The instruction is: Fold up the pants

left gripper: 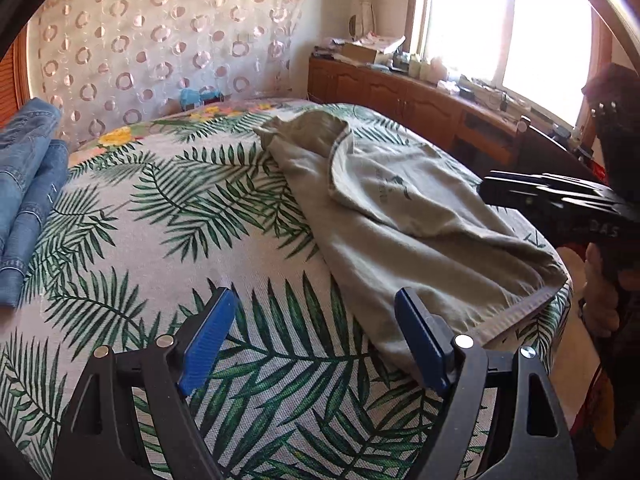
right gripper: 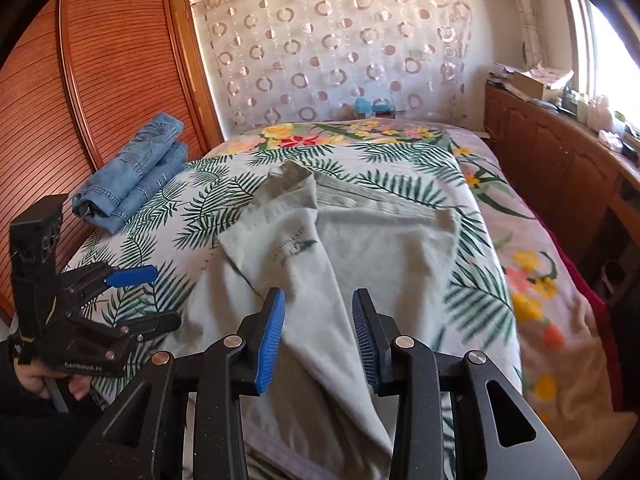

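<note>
Grey-green pants (right gripper: 320,240) lie loosely folded on the bed (right gripper: 420,168), with both grippers free of them.

The pants rest crumpled on the palm-leaf bedspread, one layer turned back over the rest, their hem at the near edge of the bed. The right gripper (right gripper: 319,336) hovers just above the near part of the pants, its blue fingers (right gripper: 272,336) standing narrowly apart with cloth seen below the gap but nothing pinched. The left gripper (left gripper: 320,344) has its fingers (left gripper: 208,344) spread wide over bare bedspread, the right-hand finger just beside the pants' edge, gripping nothing. Folded jeans (right gripper: 136,168) lie well apart at the far left of the bed, by the wardrobe (right gripper: 100,60). A cardboard box (right gripper: 532,80) sits on the cluttered cabinet (right gripper: 560,168) under the window; its contents cannot be made out.
</note>
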`<state>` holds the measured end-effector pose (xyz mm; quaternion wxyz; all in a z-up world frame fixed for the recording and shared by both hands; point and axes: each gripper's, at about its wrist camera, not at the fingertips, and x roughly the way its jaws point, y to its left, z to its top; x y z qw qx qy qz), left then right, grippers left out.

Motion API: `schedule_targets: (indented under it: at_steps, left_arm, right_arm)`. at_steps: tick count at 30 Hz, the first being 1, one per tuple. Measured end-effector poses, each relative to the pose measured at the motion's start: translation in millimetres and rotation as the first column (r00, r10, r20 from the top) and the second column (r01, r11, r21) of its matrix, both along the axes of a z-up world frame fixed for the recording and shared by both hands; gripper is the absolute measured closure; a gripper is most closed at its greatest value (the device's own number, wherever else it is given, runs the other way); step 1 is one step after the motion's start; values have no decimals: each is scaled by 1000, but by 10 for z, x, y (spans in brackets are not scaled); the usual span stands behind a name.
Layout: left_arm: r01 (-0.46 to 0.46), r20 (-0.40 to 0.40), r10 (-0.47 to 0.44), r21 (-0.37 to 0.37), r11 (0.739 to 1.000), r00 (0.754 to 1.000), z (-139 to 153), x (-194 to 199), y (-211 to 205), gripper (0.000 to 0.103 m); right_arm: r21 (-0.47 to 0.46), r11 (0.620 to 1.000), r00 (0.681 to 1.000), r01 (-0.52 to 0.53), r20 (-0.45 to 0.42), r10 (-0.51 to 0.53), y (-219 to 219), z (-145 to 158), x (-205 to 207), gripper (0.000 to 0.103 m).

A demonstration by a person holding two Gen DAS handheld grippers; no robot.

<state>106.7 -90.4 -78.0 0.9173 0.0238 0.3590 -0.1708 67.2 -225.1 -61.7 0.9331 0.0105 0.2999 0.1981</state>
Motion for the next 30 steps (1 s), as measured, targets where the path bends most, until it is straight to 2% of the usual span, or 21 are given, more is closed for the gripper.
schedule_targets:
  at_steps: [5, 10, 14, 21, 30]
  left_arm:
    - [-41, 76, 42, -11, 999, 996, 93, -53, 77, 20]
    - [-83, 119, 90, -64, 994, 989, 156, -90, 225, 20]
    - [-122, 149, 132, -77, 990, 980, 189, -120, 315, 20]
    - [-165, 159, 185, -134, 977, 970, 183, -141, 461, 20]
    - [-159, 170, 177, -118, 980, 969, 158, -165, 421, 20]
  right_arm:
    - [-18, 999, 1000, -29, 0, 29, 104, 12, 179, 67]
    - [-34, 998, 998, -60, -7, 60, 180, 7, 266, 67]
    - [-48, 995, 996, -89, -21, 88, 245, -19, 339, 67]
    - [-49, 989, 989, -137, -57, 134, 316, -33, 497, 67]
    - [-71, 983, 983, -168, -85, 162, 383, -4, 648, 67]
